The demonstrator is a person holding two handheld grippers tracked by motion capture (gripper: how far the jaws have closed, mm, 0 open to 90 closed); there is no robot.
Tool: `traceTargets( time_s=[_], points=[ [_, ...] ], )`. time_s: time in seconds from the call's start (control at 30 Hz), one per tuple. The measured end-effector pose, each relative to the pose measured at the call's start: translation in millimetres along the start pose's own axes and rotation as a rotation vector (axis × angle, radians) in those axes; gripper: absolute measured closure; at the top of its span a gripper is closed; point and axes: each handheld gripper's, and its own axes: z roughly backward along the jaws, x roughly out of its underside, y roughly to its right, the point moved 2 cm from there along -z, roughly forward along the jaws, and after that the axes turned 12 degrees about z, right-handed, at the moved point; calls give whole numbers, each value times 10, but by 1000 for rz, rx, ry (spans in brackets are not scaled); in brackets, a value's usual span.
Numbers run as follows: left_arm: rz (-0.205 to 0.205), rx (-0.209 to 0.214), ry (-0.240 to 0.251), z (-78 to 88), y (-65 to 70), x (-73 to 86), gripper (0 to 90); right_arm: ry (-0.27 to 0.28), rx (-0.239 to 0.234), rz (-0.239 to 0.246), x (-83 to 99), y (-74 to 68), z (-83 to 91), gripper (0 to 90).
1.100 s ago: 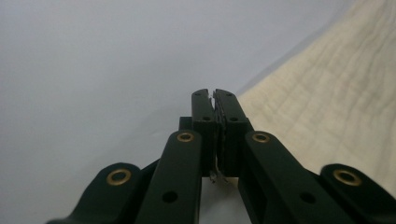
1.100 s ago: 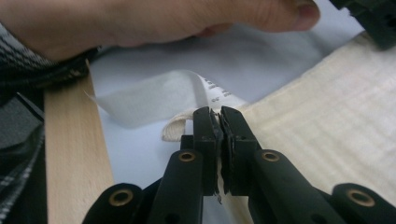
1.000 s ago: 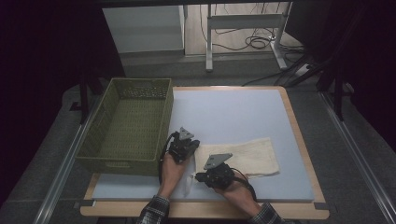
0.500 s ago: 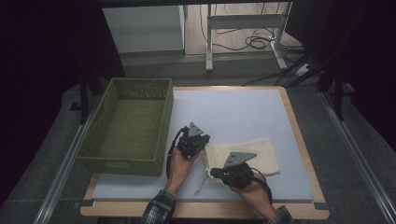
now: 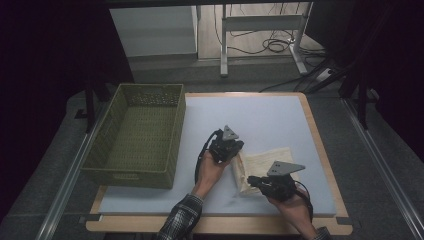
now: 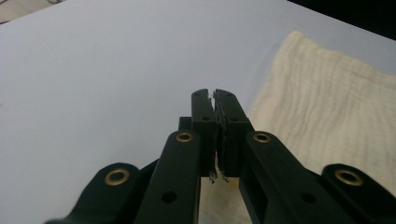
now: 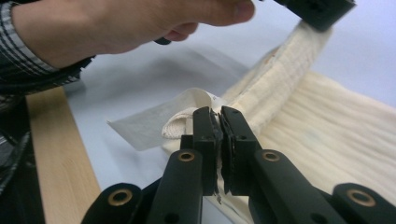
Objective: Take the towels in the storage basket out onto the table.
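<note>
Two grippers are in my hands, and both work at one cream cloth that lies on the pale blue mat of the table, at its near right part. My left gripper is at the cloth's left edge, towards the far corner of that edge. In the left gripper view its jaws are pressed together, with the blue mat under them and the cloth just beside them at the right. From that view alone I cannot tell if fabric is between the jaws. In the right gripper view, however, the edge of the cloth rises as a folded band up to the black body of my left gripper, so it seems to be clamped on this edge.

My right gripper is at the near left corner of the cloth, pointing left. Its jaws are closed on a bunched fold of the cloth there, and a thin flap of the fabric sticks out to the left over the mat. My left hand with a checked sleeve is above it in this view.

One green woven basket stands on the left part of the table, well apart from the cloth. The wooden border of the table runs around the mat.
</note>
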Motion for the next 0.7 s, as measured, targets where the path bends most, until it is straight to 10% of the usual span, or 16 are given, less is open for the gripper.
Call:
traceTargets(
  time_s=[0.7],
  points=[
    [-105,96,-12,-517,494,-393,876,18,122,-88,361,309,560,852]
  ],
)
